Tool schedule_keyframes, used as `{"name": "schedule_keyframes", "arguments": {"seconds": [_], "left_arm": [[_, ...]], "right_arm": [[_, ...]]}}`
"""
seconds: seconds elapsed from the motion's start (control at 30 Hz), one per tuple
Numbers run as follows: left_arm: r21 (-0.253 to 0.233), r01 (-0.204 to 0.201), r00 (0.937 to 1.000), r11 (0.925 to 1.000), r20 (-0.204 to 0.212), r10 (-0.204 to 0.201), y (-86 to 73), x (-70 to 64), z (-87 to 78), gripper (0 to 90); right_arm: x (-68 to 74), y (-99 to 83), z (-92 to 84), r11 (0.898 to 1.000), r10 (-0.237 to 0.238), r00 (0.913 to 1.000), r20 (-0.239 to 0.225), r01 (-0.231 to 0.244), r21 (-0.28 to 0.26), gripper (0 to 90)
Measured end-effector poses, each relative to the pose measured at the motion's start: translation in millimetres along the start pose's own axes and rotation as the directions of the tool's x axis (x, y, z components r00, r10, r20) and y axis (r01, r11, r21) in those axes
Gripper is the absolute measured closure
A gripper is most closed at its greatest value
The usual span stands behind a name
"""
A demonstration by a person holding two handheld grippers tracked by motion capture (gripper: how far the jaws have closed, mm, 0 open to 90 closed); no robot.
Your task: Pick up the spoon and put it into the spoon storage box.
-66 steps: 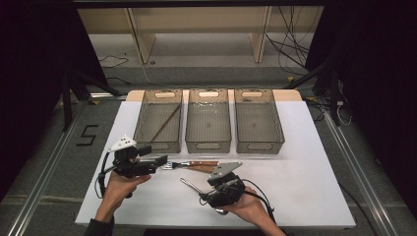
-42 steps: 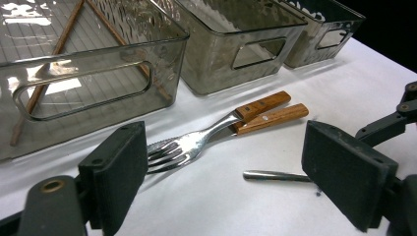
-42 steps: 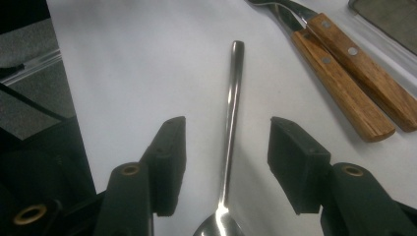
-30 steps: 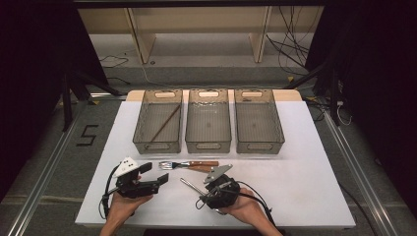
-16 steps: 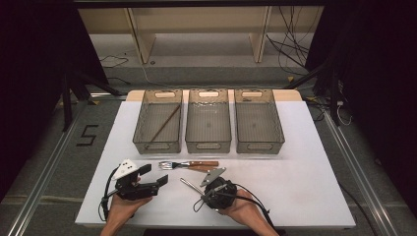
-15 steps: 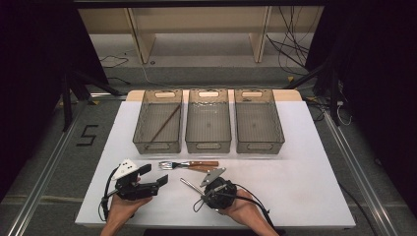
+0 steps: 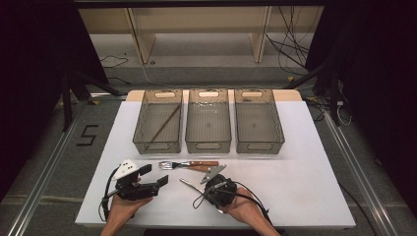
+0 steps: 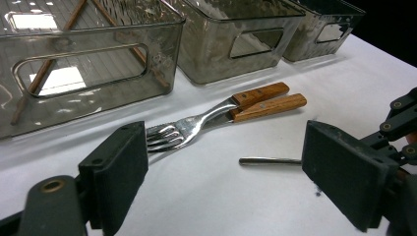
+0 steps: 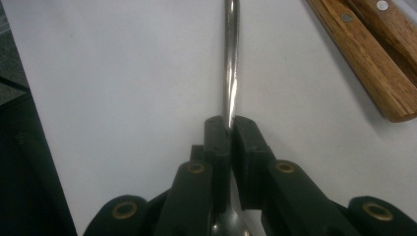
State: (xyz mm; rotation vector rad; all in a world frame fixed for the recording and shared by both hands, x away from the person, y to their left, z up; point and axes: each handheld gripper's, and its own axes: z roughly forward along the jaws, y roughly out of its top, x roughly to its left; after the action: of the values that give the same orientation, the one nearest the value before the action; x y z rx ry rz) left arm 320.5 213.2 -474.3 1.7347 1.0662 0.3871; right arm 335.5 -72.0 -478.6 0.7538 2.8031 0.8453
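- Lying flat on the white bench (image 7: 305, 162), the metal spoon (image 9: 229, 73) has its slim steel handle pinched between the two black jaws of the right claw (image 9: 228, 129), which have just been closing and now press on it from both sides.
- In the high view the spoon (image 7: 189, 186) sits near the bench's front edge, its free end pointing toward 10 o'clock out of the right claw (image 7: 209, 184), held in the person's right hand (image 7: 243, 209).
- Just beyond it, at about 12 o'clock from the right claw, lie a fork (image 7: 172, 165) and a second utensil whose head I cannot make out, both with wooden handles (image 8: 265, 101) side by side and touching; the fork's tines point toward 9 o'clock.
- The left claw (image 7: 155, 176) rests at 9 o'clock from the spoon, held in the left hand (image 7: 125, 209); its jaws stand wide apart with nothing between the pads, and in the left gripper view the fork's tines (image 8: 164, 136) show just past its left jaw.
- Farther back, at 12 o'clock, three smoky clear plastic bins stand in a row: the left bin (image 7: 142, 135) holds a brown chopstick (image 7: 164, 124) lying slantwise, with the middle bin (image 7: 208, 142) and the right bin (image 7: 275, 132) beside it.
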Motion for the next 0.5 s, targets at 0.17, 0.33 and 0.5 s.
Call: {"name": "schedule_keyframes", "arguments": {"seconds": [0.17,0.33,0.5], "left_arm": [[0.000,0.001,1.0000,1.0000,0.000,-0.001,0.0,-0.3,0.0,17.5],[0.001,-0.002,1.0000,1.0000,0.001,0.002,0.3,-0.6,0.1,17.5],[0.005,-0.003,1.0000,1.0000,0.004,0.003,0.3,-0.6,0.3,17.5]], "right_arm": [[-3.0,1.0,-2.6,1.000,0.013,0.9999,-0.003,-0.013,-0.008,86.3],[-4.7,1.9,-4.5,1.000,0.016,0.9999,0.002,-0.016,-0.009,87.3],[-9.0,2.5,-5.9,1.000,0.013,0.9995,0.029,-0.013,-0.011,89.4]]}}
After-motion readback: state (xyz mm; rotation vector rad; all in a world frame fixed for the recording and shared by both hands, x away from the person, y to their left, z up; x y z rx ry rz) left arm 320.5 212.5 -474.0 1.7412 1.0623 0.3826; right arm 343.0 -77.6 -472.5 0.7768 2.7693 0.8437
